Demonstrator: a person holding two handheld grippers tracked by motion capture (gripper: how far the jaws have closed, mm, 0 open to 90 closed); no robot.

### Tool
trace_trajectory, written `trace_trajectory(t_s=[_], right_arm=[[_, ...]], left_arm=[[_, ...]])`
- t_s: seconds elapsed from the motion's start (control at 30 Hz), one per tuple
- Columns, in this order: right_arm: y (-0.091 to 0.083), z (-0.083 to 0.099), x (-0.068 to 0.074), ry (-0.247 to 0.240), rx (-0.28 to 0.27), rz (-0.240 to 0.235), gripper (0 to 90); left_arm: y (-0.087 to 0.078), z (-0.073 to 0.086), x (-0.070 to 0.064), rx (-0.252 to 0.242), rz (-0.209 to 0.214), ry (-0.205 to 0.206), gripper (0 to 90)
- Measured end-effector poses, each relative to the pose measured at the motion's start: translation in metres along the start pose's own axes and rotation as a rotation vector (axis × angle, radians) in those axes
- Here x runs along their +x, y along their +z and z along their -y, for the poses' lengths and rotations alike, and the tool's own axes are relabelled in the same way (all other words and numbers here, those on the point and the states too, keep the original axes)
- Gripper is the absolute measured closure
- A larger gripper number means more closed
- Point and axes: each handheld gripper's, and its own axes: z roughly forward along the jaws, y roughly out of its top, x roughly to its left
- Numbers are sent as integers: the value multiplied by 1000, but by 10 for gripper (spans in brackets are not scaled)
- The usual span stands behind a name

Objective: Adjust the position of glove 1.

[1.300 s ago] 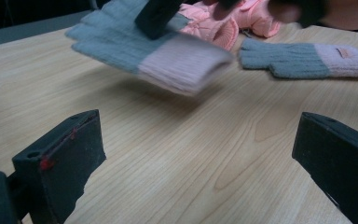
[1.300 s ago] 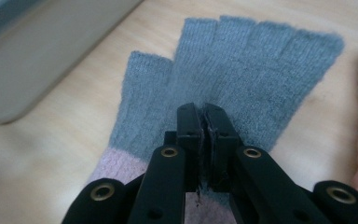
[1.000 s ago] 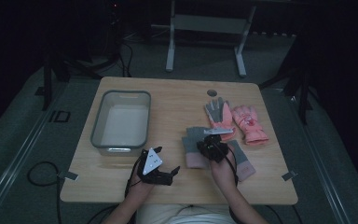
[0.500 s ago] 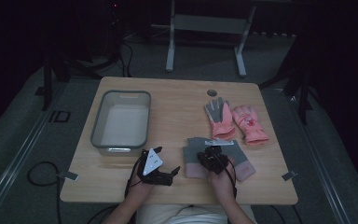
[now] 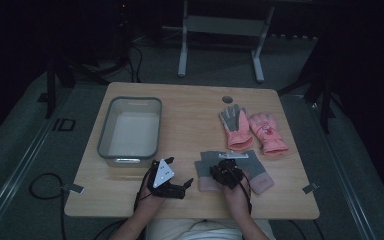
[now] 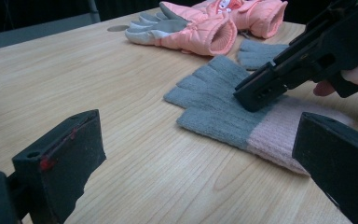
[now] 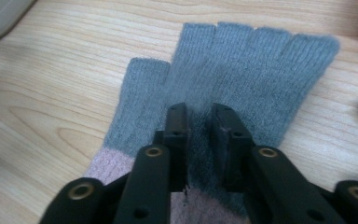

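Here the right gripper (image 7: pixel 199 122) jaws pinch the grey glove (image 7: pixel 242 70); left gripper (image 6: pixel 191 158) jaws gape over bare table (image 6: pixel 74 70).

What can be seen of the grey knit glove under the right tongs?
The grey glove is knitted, fingerless, with a pale pink cuff. It lies flat on the wooden table, palm down, near the front edge. The right tongs press on its middle, jaws nearly closed and pinching the fabric. A second grey glove lies beside it.

Left claw (image 5: pixel 186 184) wide open, low; right claw (image 7: pixel 199 122) nearly closed, pressing down.
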Motion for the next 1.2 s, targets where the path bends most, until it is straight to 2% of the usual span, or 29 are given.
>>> trace_trajectory(t_s=[0.07, 0.1, 0.13, 0.2, 0.3, 0.33, 0.37, 0.4, 0.47, 0.5, 0.63, 0.73, 0.8, 0.83, 0.87, 0.9, 1.0, 1.1, 1.2], right_arm=[[-4, -1, 0, -9, -8, 2, 740], [-7, -4, -1, 1, -14, -33, 740], [-11, -6, -2, -6, -26, -43, 733], [-20, -11, -5, -51, -72, -18, 706], [-29, -19, -19, -96, -108, -14, 682], [-32, -21, -24, -112, -116, -25, 681], [-38, -24, -35, -175, -128, -22, 663], [-38, -24, -35, -175, -128, -22, 663], [-43, -26, -47, -222, -136, -53, 653], [-45, -27, -53, -237, -131, -52, 653], [-54, -31, -80, -248, -105, -63, 654], [-60, -30, -95, -283, -86, -57, 655], [-64, -29, -106, -323, -67, -48, 652], [-64, -29, -106, -323, -67, -48, 652], [-66, -27, -111, -334, -58, -51, 648], [-70, -24, -122, -354, -38, -71, 641], [-72, -16, -135, -388, 2, -92, 600], [-71, -8, -142, -390, 39, -105, 589], [-66, -2, -147, -374, 50, -116, 592]], left_arm=[[0, 0, 0, 0, 1, -1, 17], [0, 0, 0, 0, 0, 0, 17], [0, 0, 0, -1, -1, 1, 17], [0, 0, 0, 0, -1, 1, 17], [0, 0, 0, 0, -3, 1, 17], [0, 0, 0, 0, -3, 1, 17], [0, 0, 0, 0, -4, 1, 17], [0, 0, 0, -1, -3, 0, 17], [0, 0, 0, -2, -3, 1, 17], [0, 0, 0, -2, -3, 0, 17], [0, 0, 0, -2, -2, -5, 17], [0, 0, 0, -2, -3, -4, 17], [0, 0, 0, -1, -3, -5, 17], [0, 0, 0, -1, -3, -5, 17], [0, 0, 1, -1, -3, -5, 17], [0, 0, 0, -2, -4, -5, 17], [0, 0, 1, -1, -5, -7, 17], [0, 0, 1, -1, -6, -7, 17], [0, 0, 1, 2, -5, -12, 17]])
